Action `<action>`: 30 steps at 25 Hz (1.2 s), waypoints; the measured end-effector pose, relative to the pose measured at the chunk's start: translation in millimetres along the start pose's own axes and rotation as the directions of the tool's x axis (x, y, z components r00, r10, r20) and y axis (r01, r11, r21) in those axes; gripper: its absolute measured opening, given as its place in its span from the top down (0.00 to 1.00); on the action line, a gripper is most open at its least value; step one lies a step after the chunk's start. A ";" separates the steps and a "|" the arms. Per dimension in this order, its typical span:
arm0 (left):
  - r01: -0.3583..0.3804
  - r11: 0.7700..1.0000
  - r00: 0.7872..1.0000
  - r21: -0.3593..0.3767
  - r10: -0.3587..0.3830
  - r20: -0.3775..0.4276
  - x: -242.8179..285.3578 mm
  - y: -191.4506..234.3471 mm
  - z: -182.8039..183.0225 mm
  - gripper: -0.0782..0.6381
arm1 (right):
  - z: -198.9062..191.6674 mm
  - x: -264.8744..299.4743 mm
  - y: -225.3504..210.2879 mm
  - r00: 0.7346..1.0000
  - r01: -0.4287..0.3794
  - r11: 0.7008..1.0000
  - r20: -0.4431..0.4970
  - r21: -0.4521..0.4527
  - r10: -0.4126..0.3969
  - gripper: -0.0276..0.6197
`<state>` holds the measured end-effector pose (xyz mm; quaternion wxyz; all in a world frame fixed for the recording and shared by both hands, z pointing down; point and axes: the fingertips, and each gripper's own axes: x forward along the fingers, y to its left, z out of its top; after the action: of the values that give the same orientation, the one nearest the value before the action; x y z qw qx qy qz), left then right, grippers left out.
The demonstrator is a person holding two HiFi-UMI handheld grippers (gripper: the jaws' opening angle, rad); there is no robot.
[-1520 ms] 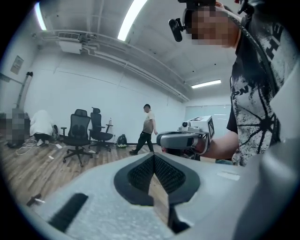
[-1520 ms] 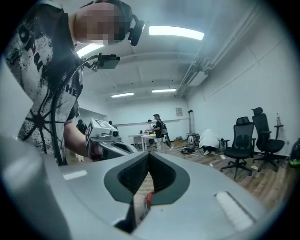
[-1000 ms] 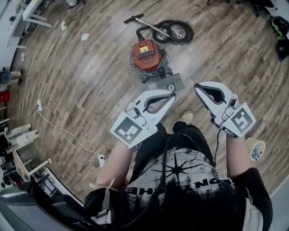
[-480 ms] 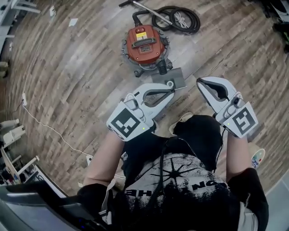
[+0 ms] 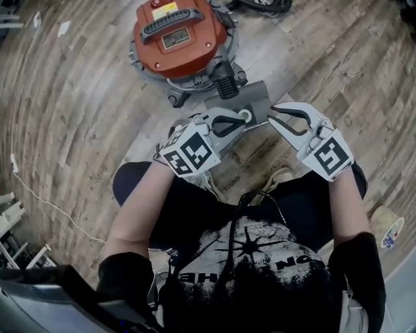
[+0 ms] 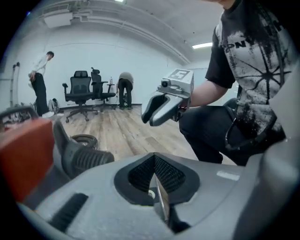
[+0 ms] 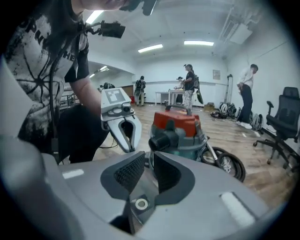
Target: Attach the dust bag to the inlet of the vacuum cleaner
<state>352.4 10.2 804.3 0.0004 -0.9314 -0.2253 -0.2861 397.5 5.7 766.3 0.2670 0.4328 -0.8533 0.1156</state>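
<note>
surroundings: plank floor [image 5: 78,117] in grey-brown wood grain. a thin white cable [image 5: 45,201] trails across it at the left, and a paper cup [image 5: 388,231] stands at the far right. office chairs [image 6: 82,86] and standing people [image 7: 190,86] are well back in the room.
vacuum cleaner [image 5: 179,39]: round drum with a glossy red lid, a black handle and a grey wheeled base.
hose [image 5: 260,5]: black ribbed coil lying on the floor behind the drum.
inlet [image 5: 224,84]: short black ribbed spout on the drum's near side, pointing toward the person.
dust bag [image 5: 259,97]: flat, matt grey rectangle lying on the floor just beside the inlet, between the drum and the two tools.
in the way: from the head view the left tool's tip covers the bag's near edge; whether it touches cannot be told. the person's knees and a pale shoe [image 5: 279,177] sit close behind both tools.
left gripper [image 5: 246,120]: smooth grey shell with black cross-hatched pads, clenched with nothing between them.
right gripper [image 5: 273,116]: same build. its jaws have just been opening and stand slightly apart with nothing between them. its tips are near the bag's right corner.
</note>
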 end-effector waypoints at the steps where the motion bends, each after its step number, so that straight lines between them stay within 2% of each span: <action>1: 0.000 1.000 1.000 -0.027 0.000 -0.002 7.1 6.1 -10.1 0.89 | -17.2 15.6 1.8 0.999 -0.026 0.999 -0.029 0.022 0.026 0.84; 3: -0.010 0.998 1.000 -0.068 0.010 -0.007 15.2 20.1 -19.9 0.89 | -49.1 46.1 4.2 0.992 -0.082 0.995 -0.091 0.048 0.086 0.80; 5: -0.018 0.996 1.000 -0.087 0.017 -0.016 18.2 24.7 -23.9 0.89 | -90.9 72.9 15.5 0.966 -0.153 0.987 -0.203 0.057 0.162 0.75; 8: -0.040 0.993 0.999 -0.112 0.040 -0.002 15.6 22.0 -23.6 0.89 | -160.5 104.5 37.4 0.882 -0.263 0.965 -0.402 0.015 0.247 0.66; 11: -0.069 0.985 0.997 -0.158 0.072 0.011 13.6 24.7 -25.4 0.89 | -226.3 127.2 46.9 0.793 -0.319 0.947 -0.559 -0.044 0.241 0.61; 14: -0.108 0.974 0.994 -0.198 0.106 -0.020 16.2 28.6 -33.9 0.89 | -284.3 140.6 45.4 0.712 -0.339 0.938 -0.671 -0.072 0.206 0.59; 20: -0.163 0.946 0.986 -0.281 0.163 -0.025 5.8 26.7 -32.4 0.89 | -350.6 160.3 39.6 0.594 -0.380 0.922 -0.785 -0.081 0.175 0.57; 22: -0.175 0.939 0.983 -0.298 0.183 0.001 1.7 24.6 -24.3 0.89 | -364.1 164.3 41.1 0.572 -0.382 0.921 -0.803 -0.080 0.168 0.57; 24: -0.192 0.931 0.979 -0.309 0.204 0.006 -0.4 22.1 -24.6 0.89 | -370.3 171.1 41.6 0.573 -0.381 0.920 -0.805 -0.093 0.155 0.61; 29: -0.224 0.924 0.974 -0.310 0.217 -0.058 1.6 11.3 -45.2 0.89 | -374.1 177.2 43.1 0.578 -0.400 0.908 -0.803 -0.124 0.145 0.68; 30: -0.225 0.925 0.974 -0.305 0.216 -0.065 1.8 9.6 -46.6 0.89 | -372.5 178.4 43.2 0.582 -0.404 0.905 -0.801 -0.133 0.142 0.78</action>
<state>332.9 -3.7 845.5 -0.1105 -0.9347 -0.0714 -0.3301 409.3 70.5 1176.3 0.6486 0.1561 -0.7179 0.1988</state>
